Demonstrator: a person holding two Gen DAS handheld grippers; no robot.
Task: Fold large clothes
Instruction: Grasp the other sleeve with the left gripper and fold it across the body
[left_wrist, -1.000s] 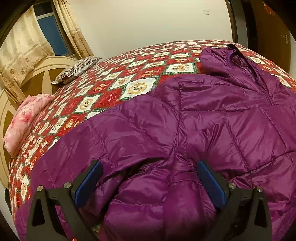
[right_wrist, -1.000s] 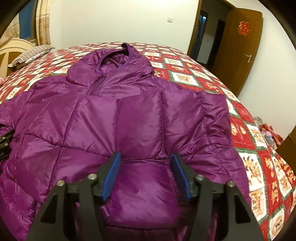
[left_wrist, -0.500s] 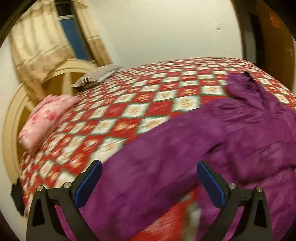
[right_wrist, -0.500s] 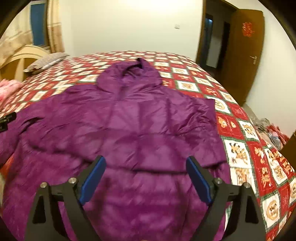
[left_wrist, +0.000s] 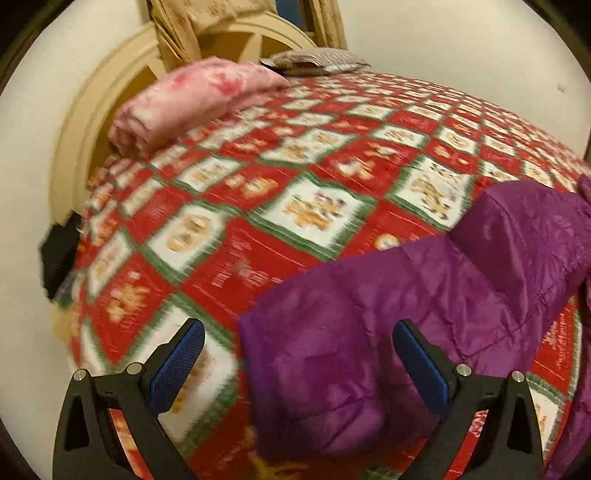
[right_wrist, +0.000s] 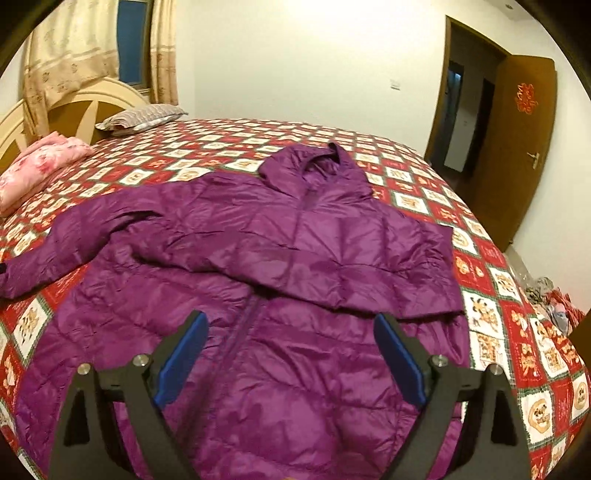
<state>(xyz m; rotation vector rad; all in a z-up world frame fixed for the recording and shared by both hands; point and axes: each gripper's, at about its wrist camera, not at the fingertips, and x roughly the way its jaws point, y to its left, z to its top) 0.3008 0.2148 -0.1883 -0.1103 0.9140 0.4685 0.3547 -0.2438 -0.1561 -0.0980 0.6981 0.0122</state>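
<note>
A purple hooded puffer jacket (right_wrist: 295, 266) lies front up on the bed. Its right-hand sleeve is folded across the chest; the other sleeve (right_wrist: 55, 254) stretches out to the left. In the left wrist view that sleeve (left_wrist: 406, 295) lies flat, with its cuff end between the fingers of my left gripper (left_wrist: 295, 350), which is open and holds nothing. My right gripper (right_wrist: 291, 343) is open and empty above the jacket's lower front, near the zipper.
The bed has a red, white and green patterned quilt (right_wrist: 229, 147). A folded pink blanket (left_wrist: 192, 99) and a striped pillow (right_wrist: 142, 116) lie by the cream headboard (left_wrist: 110, 92). A brown door (right_wrist: 517, 147) stands open at the right. Clothes (right_wrist: 554, 299) lie on the floor.
Both grippers have opened and let go of the jacket, then pulled back. The left view has swung left to the outstretched sleeve end. The right sleeve now lies folded on the chest.
</note>
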